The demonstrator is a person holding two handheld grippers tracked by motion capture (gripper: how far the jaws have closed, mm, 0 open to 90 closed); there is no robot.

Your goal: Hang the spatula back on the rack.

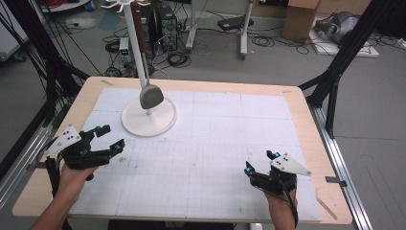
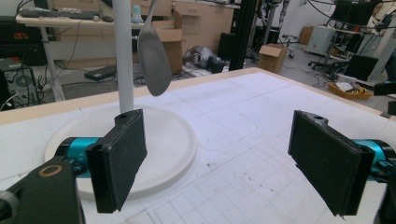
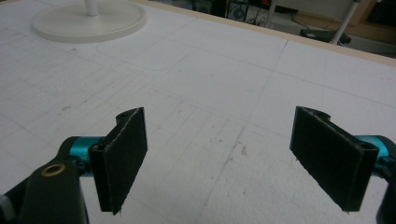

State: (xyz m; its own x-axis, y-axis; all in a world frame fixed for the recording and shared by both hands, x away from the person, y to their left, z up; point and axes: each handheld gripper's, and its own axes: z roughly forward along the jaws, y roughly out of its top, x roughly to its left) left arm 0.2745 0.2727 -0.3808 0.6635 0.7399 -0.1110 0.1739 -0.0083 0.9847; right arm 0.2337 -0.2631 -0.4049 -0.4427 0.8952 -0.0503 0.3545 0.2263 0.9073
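A white stand with a round base [image 1: 149, 119] and an upright pole [image 1: 136, 45] sits at the back left of the white mat. A grey spoon-like utensil [image 1: 151, 96] with a brown handle hangs from the stand's top, its bowl just above the base. The same utensil [image 2: 153, 58] hangs beside the pole [image 2: 123, 56] in the left gripper view. My left gripper [image 1: 110, 138] is held open at the mat's left edge, short of the base [image 2: 177, 135], with nothing between its jaws. My right gripper [image 1: 261, 162] is open at the front right, empty, over bare mat.
The white gridded mat [image 1: 215, 139] covers most of the wooden table [image 1: 306, 115]. Black frame legs [image 1: 335, 72] stand off the right side and cables lie on the floor behind. The stand's base [image 3: 88, 21] lies far off in the right gripper view.
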